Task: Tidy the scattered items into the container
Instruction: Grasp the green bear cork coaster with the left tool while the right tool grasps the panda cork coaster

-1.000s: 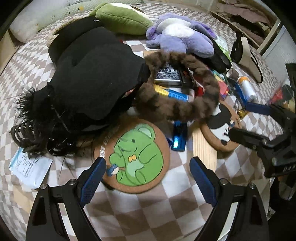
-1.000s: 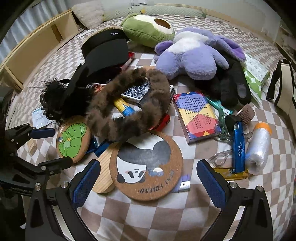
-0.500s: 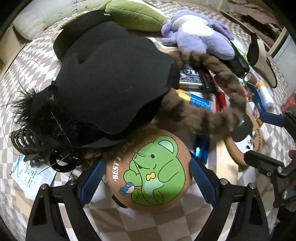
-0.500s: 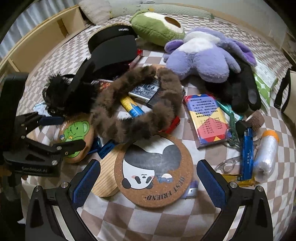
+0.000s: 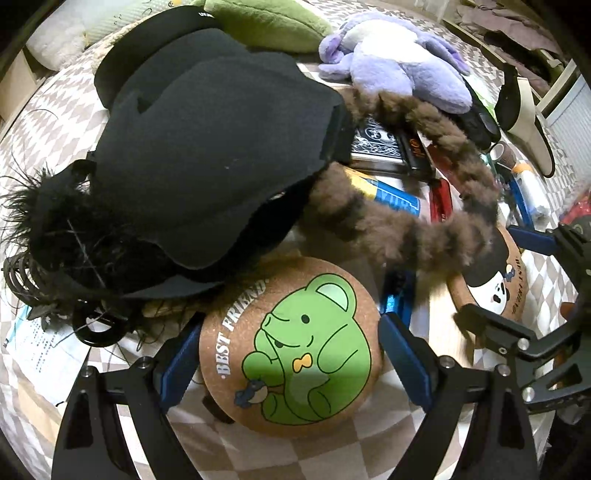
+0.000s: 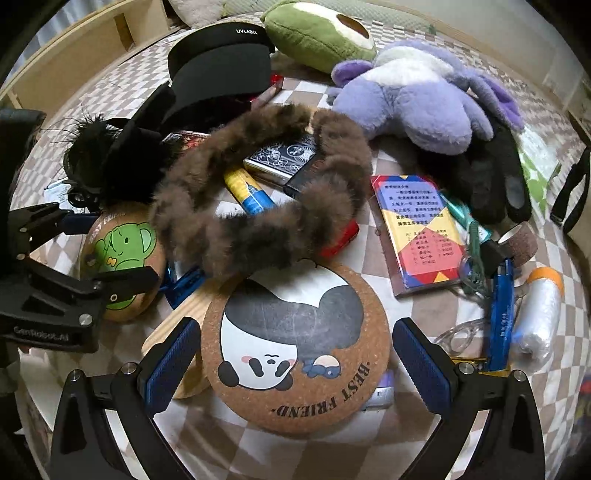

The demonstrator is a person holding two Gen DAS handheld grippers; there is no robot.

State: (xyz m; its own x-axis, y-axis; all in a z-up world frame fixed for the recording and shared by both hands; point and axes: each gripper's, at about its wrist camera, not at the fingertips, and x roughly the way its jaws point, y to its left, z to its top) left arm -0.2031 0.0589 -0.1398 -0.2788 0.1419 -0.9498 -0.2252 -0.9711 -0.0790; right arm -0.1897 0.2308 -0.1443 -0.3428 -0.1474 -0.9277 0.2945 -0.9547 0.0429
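My left gripper [image 5: 291,350] is open with its blue pads on either side of a round cork coaster with a green bear [image 5: 295,347]; whether they touch its edge I cannot tell. It also shows in the right wrist view [image 6: 122,258]. My right gripper [image 6: 295,354] is open around a cork coaster with a panda [image 6: 295,339]. A brown furry band [image 6: 258,199] overlaps the far edge of both coasters. No container shows in either view.
A black visor [image 5: 207,158], a black feathery clip [image 5: 55,236], a purple plush [image 6: 424,92], a green avocado plush [image 6: 317,33], a card deck [image 6: 284,158], a colourful booklet [image 6: 417,225], a blue pen [image 6: 502,310] and a plastic roll [image 6: 539,310] crowd the checkered bed cover [image 5: 295,458].
Both grippers have moved forward and down: the left one onto the green bear coaster, the right one onto the panda coaster. Both stay open.
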